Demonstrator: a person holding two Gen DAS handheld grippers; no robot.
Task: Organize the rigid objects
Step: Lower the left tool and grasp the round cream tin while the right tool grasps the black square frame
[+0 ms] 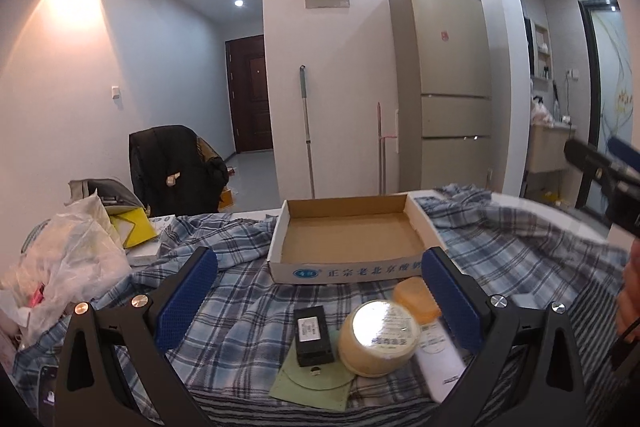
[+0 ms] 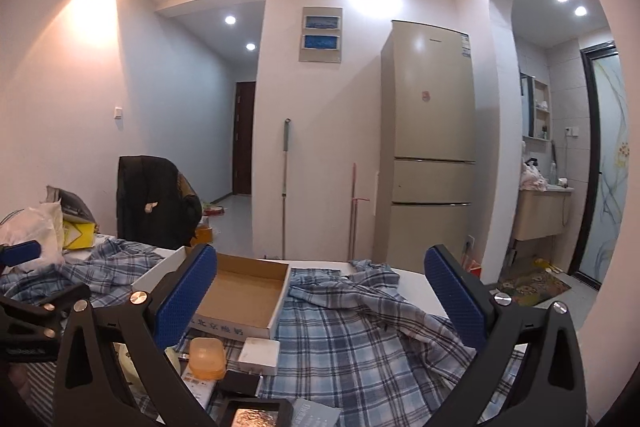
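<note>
While both grippers hover over the plaid cloth (image 1: 520,251), one cardboard tray (image 1: 348,233) sits on it with nothing inside. Just in front of the tray lie one black box (image 1: 313,335), one round cream tin (image 1: 378,337), one orange lid (image 1: 416,301), one white flat box (image 1: 438,359) and one green pouch (image 1: 312,385). Left gripper (image 1: 320,291): jaws spread wide, holding nothing. Right gripper (image 2: 320,291): likewise wide apart, holding nothing.
</note>
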